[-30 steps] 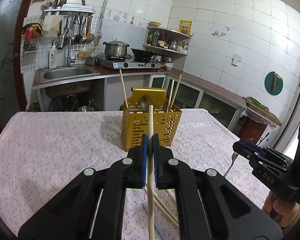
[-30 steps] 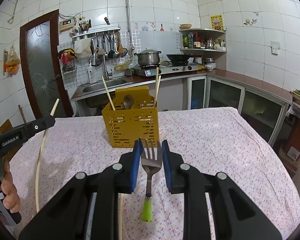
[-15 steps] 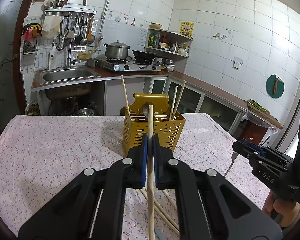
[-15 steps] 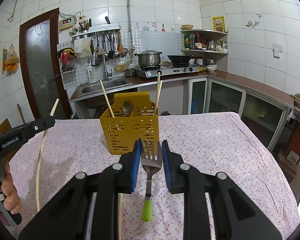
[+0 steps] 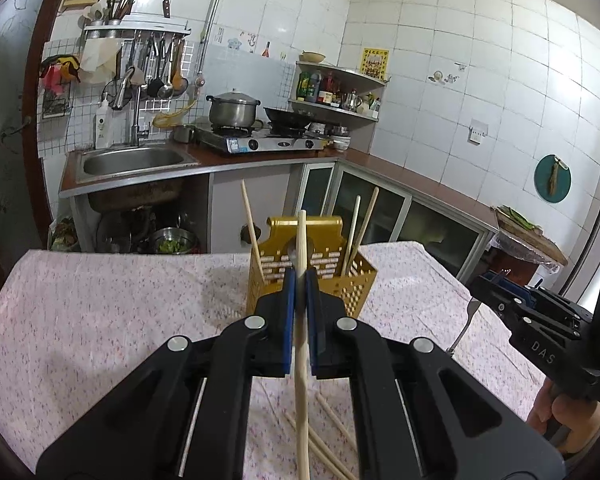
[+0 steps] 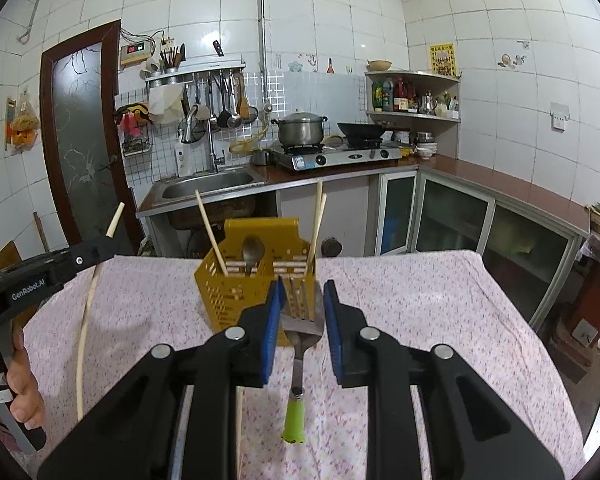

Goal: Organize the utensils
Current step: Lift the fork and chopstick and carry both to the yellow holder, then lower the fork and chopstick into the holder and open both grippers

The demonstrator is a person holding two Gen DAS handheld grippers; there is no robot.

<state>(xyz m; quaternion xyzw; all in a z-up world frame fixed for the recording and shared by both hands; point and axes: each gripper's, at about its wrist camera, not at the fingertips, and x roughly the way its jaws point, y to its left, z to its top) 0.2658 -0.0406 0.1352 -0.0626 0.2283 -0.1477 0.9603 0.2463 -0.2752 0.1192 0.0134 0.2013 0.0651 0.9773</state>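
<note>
A yellow perforated utensil holder (image 5: pixel 352 280) (image 6: pixel 220 296) stands on the flowered table, with three chopsticks and a spoon (image 6: pixel 253 250) upright in it. My left gripper (image 5: pixel 299 280) is shut on a long wooden chopstick (image 5: pixel 302 364), held upright just in front of the holder. That same chopstick (image 6: pixel 85 320) shows at the left of the right wrist view, in the left gripper (image 6: pixel 96 252). My right gripper (image 6: pixel 302 294) is shut on a metal fork (image 6: pixel 303 320) with a green handle, tines up, close before the holder. The right gripper (image 5: pixel 480 282) appears at the right of the left wrist view.
Several loose chopsticks (image 5: pixel 332 428) lie on the tablecloth (image 5: pixel 100 320) below my left gripper. Behind the table run a sink (image 5: pixel 132 160), a gas stove with a pot (image 5: pixel 233 110), and low cabinets (image 6: pixel 452 216). A hand (image 6: pixel 20 384) grips the left tool.
Both grippers have risen and moved in toward the yellow holder, which now sits closer and lower in both views. Chopstick and fork stay clamped as before.
</note>
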